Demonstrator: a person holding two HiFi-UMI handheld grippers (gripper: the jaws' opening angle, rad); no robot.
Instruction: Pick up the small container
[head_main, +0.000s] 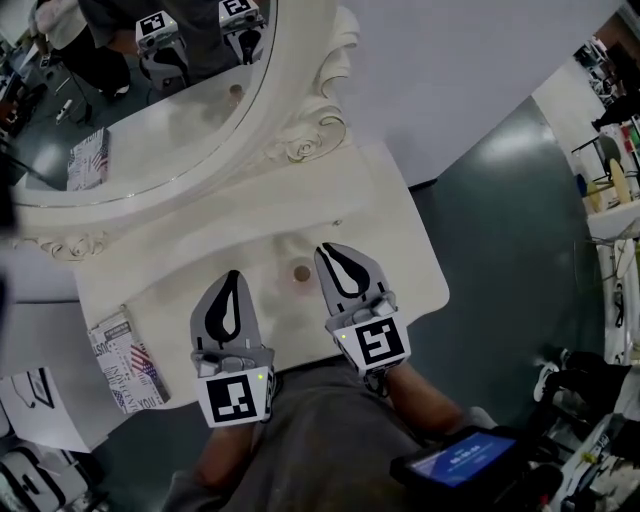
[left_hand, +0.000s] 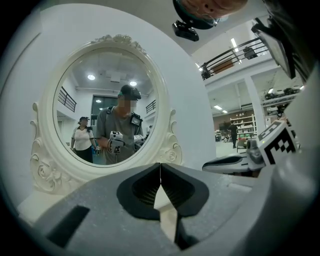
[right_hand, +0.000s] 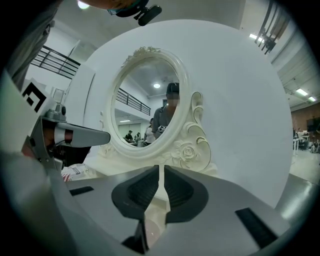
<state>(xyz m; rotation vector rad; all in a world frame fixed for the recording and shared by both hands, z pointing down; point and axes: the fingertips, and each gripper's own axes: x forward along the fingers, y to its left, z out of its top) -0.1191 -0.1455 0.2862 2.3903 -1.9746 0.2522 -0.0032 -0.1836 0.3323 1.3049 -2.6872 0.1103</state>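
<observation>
Small container (head_main: 302, 272): stood on the white dressing table (head_main: 400, 250), between the two gripper tips and touched by neither. It was round and brownish, and its contents could not be made out.
Left gripper (head_main: 233, 276): jaws pressed together with nothing in them. It was held low over the table's front edge and pointed to 12 o'clock, with the container at its 3 o'clock.
Right gripper (head_main: 323, 250): jaws likewise closed and empty. It angled toward 11 o'clock and reached slightly farther in, with the container near its tip at about 7 o'clock.
Oval mirror (head_main: 150, 100): rose at the table's 11 o'clock in an ornate white frame.
Patterned booklet (head_main: 128, 362): lay at the table's 8 o'clock corner.
</observation>
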